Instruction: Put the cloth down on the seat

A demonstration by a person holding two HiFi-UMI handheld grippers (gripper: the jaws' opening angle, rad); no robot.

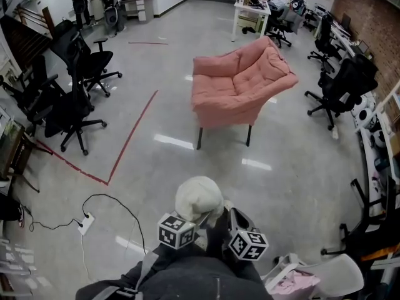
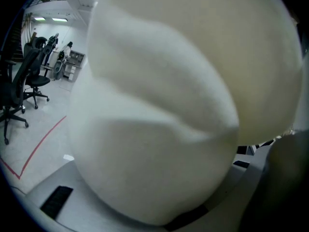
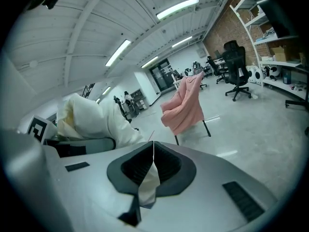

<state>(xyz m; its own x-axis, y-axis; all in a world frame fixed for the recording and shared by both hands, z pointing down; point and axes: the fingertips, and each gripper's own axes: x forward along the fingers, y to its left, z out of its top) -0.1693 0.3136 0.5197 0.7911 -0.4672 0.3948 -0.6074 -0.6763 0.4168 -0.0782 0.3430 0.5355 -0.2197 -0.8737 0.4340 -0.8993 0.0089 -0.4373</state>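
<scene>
A cream-white cloth (image 1: 199, 199) is bunched up just in front of me, above both grippers. My left gripper (image 1: 192, 216) is shut on it; in the left gripper view the cloth (image 2: 159, 120) bulges over the jaws and fills nearly the whole picture. My right gripper (image 3: 152, 151) is shut on a thin fold of the same cloth (image 3: 147, 187), pinched between the dark pads. To its left, the main bundle (image 3: 91, 120) sits in the other gripper. The pink padded seat (image 1: 240, 83) stands on thin dark legs a few steps ahead, with nothing on it. The seat (image 3: 186, 105) also shows in the right gripper view.
Black office chairs (image 1: 75, 99) stand at the left and another (image 1: 340, 86) at the right. A power strip with its cable (image 1: 86, 222) lies on the floor at my near left, beside red floor tape (image 1: 131, 136). A white chair holding something pink (image 1: 312, 277) is at my right.
</scene>
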